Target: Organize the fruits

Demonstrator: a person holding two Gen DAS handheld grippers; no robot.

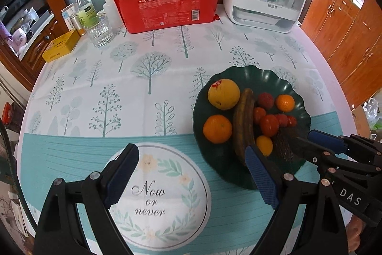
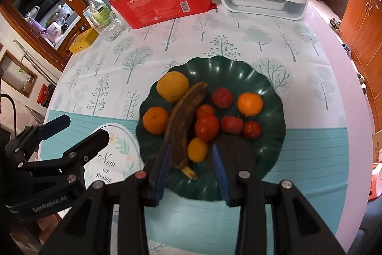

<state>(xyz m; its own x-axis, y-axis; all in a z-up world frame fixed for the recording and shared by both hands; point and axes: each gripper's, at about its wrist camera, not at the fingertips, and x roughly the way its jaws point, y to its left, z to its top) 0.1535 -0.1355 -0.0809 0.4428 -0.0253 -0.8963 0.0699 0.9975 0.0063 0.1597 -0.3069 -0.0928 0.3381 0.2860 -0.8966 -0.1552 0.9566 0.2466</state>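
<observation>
Left wrist view: the left tool (image 1: pixel 191 173) hovers over the table (image 1: pixel 167 92) with its blue-padded fingers wide apart and nothing between them, above the round "Now or never" print. Just to its right sits the dark green scalloped plate (image 1: pixel 269 78) holding the fruit. A browned banana (image 1: pixel 243 126) lies with its long axis running from the plate's middle toward the near rim. To its left are a large yellow-orange citrus (image 1: pixel 223 94) and an orange (image 1: pixel 217 128); to its right are tomatoes (image 1: pixel 269 125), a lychee (image 1: pixel 265 99), a second orange (image 1: pixel 285 103) and a small kumquat (image 1: pixel 264 145). The right tool (image 1: pixel 317 142) reaches in from the right over the plate's near edge.

Right wrist view: the right tool (image 2: pixel 191 166) has its fingers apart, gripping nothing, poised over the near part of the plate (image 2: pixel 238 68). The banana (image 2: pixel 183 123) slants from upper right to lower left, stem end nearest the camera, beside the left finger. The kumquat (image 2: pixel 197 149) lies between the two fingers; whether they touch it I cannot tell. A dark brown bristly object (image 2: pixel 235 152) lies by the right finger. The left tool (image 2: pixel 78 130) stands open at the left, over the table.
</observation>
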